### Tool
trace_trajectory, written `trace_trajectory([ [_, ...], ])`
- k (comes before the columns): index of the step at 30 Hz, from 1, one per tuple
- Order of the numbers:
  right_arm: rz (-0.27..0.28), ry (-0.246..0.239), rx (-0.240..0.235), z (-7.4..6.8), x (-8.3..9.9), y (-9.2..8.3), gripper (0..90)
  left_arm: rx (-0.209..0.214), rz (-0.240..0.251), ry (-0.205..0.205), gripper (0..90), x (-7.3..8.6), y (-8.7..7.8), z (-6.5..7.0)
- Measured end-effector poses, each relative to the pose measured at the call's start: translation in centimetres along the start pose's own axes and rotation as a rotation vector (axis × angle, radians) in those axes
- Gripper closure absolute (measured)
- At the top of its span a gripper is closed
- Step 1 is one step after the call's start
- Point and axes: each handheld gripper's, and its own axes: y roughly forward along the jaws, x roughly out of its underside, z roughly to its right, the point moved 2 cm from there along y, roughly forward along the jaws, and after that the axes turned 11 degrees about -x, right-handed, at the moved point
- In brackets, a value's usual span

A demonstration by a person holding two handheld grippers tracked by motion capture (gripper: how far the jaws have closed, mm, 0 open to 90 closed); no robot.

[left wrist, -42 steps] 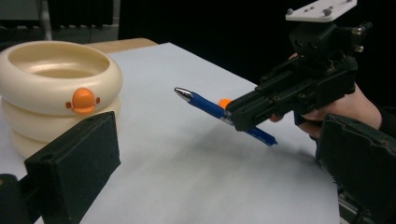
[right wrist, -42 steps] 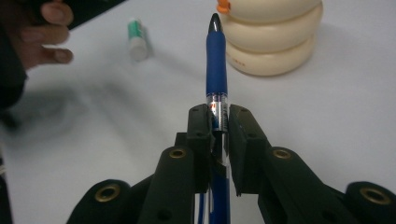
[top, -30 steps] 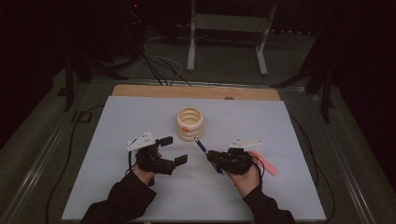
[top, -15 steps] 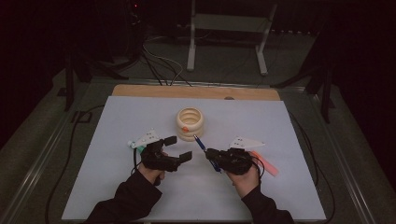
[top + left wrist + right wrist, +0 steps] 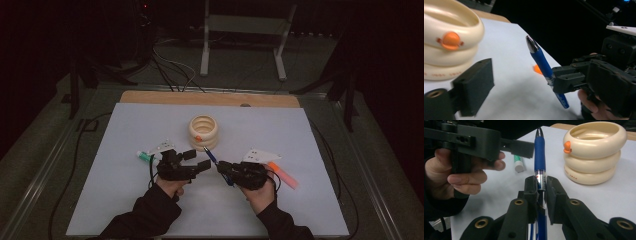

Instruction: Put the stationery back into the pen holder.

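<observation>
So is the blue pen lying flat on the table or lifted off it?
Lifted. The right gripper is shut on the blue pen near its middle, tip angled up above the white table.

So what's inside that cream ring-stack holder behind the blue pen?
The cream ring-stack holder shows a pale inner wall near its rim and nothing standing up out of it. Its floor is hidden by the rim. An orange knob sits on its outside, not inside.
</observation>
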Motion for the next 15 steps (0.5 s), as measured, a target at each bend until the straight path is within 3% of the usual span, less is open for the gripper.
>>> trace_trajectory([
  [7,-0.003,-0.009,-0.003,-0.1,0.0,0.1,79.8,0.039,-0.008,-0.104,36.4,0.4,0.7,-0.4],
  [15,-0.005,-0.016,-0.011,-0.3,0.0,0.2,79.8,0.060,-0.005,-0.153,54.1,0.7,1.3,-0.6],
])
